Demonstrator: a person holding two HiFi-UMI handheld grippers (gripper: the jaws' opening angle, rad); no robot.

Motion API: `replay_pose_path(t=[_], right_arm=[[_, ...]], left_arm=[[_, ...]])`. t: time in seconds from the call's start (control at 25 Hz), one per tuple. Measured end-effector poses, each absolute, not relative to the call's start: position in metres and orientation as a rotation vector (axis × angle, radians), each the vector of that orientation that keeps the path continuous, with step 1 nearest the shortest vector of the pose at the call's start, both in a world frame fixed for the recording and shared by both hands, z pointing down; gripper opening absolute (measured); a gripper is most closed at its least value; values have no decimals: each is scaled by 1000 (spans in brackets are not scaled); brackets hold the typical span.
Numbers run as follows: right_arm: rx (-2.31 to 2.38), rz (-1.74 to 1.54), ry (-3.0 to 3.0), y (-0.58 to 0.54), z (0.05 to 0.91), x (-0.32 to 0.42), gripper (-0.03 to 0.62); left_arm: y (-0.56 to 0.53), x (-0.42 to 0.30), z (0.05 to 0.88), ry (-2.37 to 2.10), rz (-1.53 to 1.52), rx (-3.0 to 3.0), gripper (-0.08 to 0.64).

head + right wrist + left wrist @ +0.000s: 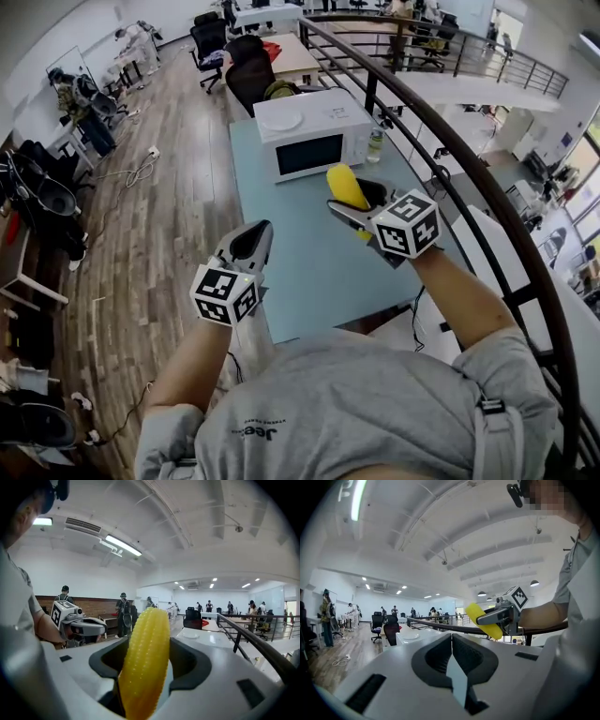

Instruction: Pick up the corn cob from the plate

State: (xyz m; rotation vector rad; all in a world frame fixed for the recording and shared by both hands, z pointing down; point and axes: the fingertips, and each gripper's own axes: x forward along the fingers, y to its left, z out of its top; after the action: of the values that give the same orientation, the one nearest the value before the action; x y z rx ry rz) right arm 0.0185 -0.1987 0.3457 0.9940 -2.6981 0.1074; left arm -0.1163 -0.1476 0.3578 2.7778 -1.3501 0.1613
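Where the wearer's grey shirt (356, 412) fills the bottom edge of the head view, both forearms reach up-frame over a pale blue-green table (291, 281). Left gripper (255, 234), lower left of centre: jaws pressed together with nothing between them, shown in its own view as two dark pads meeting along one line. Right gripper (356, 208), right of centre: jaws clamped on the yellow corn cob (345, 186), which lies lengthwise between the pads with its rounded tip projecting past them. The cob hangs in the air above the tabletop, just below the microwave (314, 136) in the frame.

The white microwave occupies the far half of the table with its door toward the wearer, closing off the space beyond the grippers. A round white plate (281, 120) lies on its top at the left. A clear bottle (376, 145) stands just beside its right wall.

A black railing (469, 178) curves from top centre down the right edge, bounding the table on that side. At left, a wood-plank floor (178, 216) carries a loose white cable (141, 171). Black office chairs (246, 80) and a wooden desk (292, 54) stand behind the table at top centre. Further desks and small standing figures fill the open hall beyond, under a white ceiling with strip lights.
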Motion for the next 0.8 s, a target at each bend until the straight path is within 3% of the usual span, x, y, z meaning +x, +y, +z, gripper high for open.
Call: replay_pose_path(t=[0.8], right_arm=[[781,523,-2496,-166,561,45,267]], left_arm=[[-114,-127,527,-1406,228,2333,23]])
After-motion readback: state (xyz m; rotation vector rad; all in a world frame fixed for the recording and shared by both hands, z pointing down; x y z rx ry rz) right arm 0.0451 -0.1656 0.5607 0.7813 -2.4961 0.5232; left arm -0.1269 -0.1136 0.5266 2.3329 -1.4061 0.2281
